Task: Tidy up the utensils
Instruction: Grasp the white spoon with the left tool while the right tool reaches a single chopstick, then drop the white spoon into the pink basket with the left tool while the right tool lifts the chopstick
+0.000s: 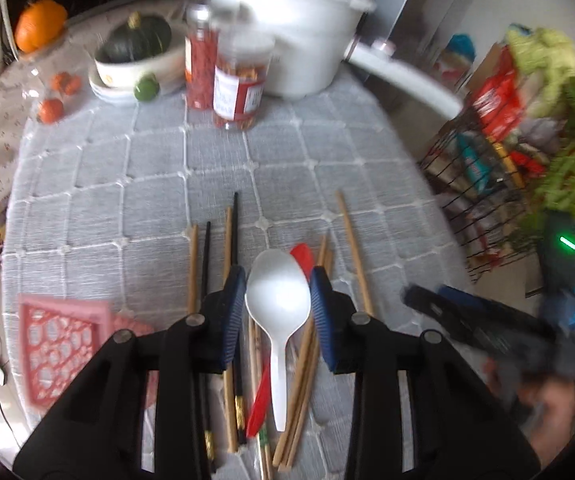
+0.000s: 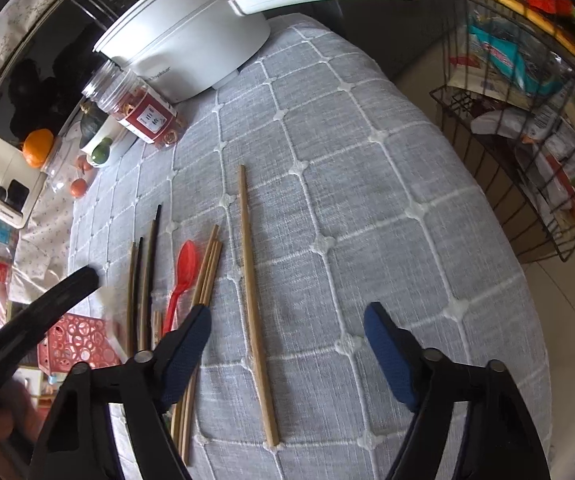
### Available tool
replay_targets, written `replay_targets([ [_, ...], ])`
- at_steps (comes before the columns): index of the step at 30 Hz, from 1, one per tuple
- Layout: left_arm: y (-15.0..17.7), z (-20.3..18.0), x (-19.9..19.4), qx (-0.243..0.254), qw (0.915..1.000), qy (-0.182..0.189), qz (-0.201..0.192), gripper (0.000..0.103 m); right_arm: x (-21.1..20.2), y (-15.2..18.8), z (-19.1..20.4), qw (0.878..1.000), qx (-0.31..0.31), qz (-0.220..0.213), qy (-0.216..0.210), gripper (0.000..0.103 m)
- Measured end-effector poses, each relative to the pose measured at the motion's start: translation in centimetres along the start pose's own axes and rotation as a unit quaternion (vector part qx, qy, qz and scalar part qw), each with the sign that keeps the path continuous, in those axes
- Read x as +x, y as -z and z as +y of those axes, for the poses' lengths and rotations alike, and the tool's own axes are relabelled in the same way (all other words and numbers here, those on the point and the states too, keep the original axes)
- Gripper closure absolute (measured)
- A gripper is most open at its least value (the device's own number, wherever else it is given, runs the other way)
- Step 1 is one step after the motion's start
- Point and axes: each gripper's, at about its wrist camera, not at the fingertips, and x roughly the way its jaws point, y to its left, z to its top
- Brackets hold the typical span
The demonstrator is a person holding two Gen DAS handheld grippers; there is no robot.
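Note:
My left gripper [image 1: 278,280] is shut on the bowl of a white plastic spoon [image 1: 277,304] and holds it over a pile of utensils on the grey quilted cloth. Under it lie a red spoon [image 1: 302,257], several wooden chopsticks [image 1: 193,268] and black chopsticks [image 1: 236,228]. One wooden chopstick [image 2: 253,300] lies apart, between the fingers of my right gripper [image 2: 287,320], which is open and empty above the cloth. The red spoon [image 2: 183,276] and bundled chopsticks [image 2: 207,272] lie left of it. The white spoon is hidden in the right wrist view.
A pink perforated basket [image 1: 61,344] sits at the left front, also in the right wrist view [image 2: 75,340]. At the back stand a white pot [image 1: 287,32] with a long handle, two jars [image 1: 235,76], a bowl with a green squash [image 1: 135,48]. A wire rack of packets [image 2: 527,120] stands right of the table.

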Motion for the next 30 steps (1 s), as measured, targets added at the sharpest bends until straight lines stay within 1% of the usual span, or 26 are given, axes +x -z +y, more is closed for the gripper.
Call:
replay_targets([
  [1,0.7,0.2,-1.6,0.002,0.9998,0.003,-0.018,0.068,0.4,-0.4,0.1,1.0,0.001,0.001,-0.004,0.034],
  [2,0.3,0.1,-1.8,0.005,0.9995,0.005,-0.031,0.068,0.8,-0.7,0.2,1.0,0.002,0.001,-0.007,0.036],
  [3,0.9,0.4,-3.3,0.008,0.9989,0.007,-0.045,0.068,1.2,-1.3,0.5,1.0,0.004,-0.001,-0.011,0.037],
  [4,0.6,0.3,-3.1,0.009,0.9984,0.009,-0.055,0.068,1.5,-1.6,0.8,1.0,0.003,-0.003,-0.016,0.04],
  [6,1.2,0.5,-4.4,0.008,0.997,0.014,-0.076,0.068,2.3,-2.2,1.6,1.0,-0.005,-0.003,-0.019,0.045],
  [8,2.1,0.6,-5.5,0.013,0.9955,0.014,-0.092,0.068,3.2,-2.9,2.8,1.0,-0.025,-0.007,-0.009,0.051],
  [11,3.3,0.5,-6.2,0.021,0.9932,0.01,-0.114,0.068,4.7,-3.8,4.1,0.999,-0.051,-0.006,0.017,0.057],
  [12,3.7,0.7,-6.3,0.023,0.9929,0.009,-0.116,0.068,5.2,-4.0,4.3,0.998,-0.059,-0.005,0.029,0.058],
  [14,4.0,0.9,-6.5,0.029,0.993,0.007,-0.114,0.068,6.2,-4.1,4.6,0.995,-0.079,-0.007,0.06,0.065],
  [15,4.1,1.1,-6.3,0.032,0.993,0.004,-0.114,0.068,6.8,-4.1,4.6,0.994,-0.085,-0.003,0.073,0.066],
  [16,4.2,1.2,-6.4,0.032,0.9929,0.002,-0.115,0.068,6.7,-4.0,4.6,0.993,-0.09,-0.015,0.075,0.069],
  [18,4.5,1.7,-6.4,0.024,0.9934,0.007,-0.112,0.068,6.8,-4.1,4.6,0.993,-0.088,-0.012,0.08,0.076],
  [19,4.6,2.0,-6.3,0.019,0.9938,0.012,-0.109,0.068,6.7,-4.1,4.6,0.993,-0.088,-0.012,0.082,0.088],
  [20,4.7,2.2,-6.3,0.013,0.994,0.016,-0.107,0.068,6.8,-4.1,4.6,0.992,-0.09,-0.01,0.087,0.095],
  [22,4.8,2.4,-6.6,0.011,0.9936,0.016,-0.112,0.068,6.6,-4.0,4.5,0.992,-0.09,-0.011,0.086,0.095],
  [25,5.1,2.2,-7.6,0.019,0.9913,0.007,-0.13,0.068,5.9,-3.4,4.1,0.993,-0.085,-0.011,0.083,0.096],
  [27,5.2,2.3,-8.3,0.019,0.9899,0.007,-0.14,0.068,4.6,-2.8,4.3,0.992,-0.092,-0.025,0.088,0.096],
  [30,5.3,2.5,-9.2,0.015,0.9882,0.011,-0.152,0.068,1.3,-1.9,5.1,0.99,-0.101,-0.06,0.082,0.096],
])
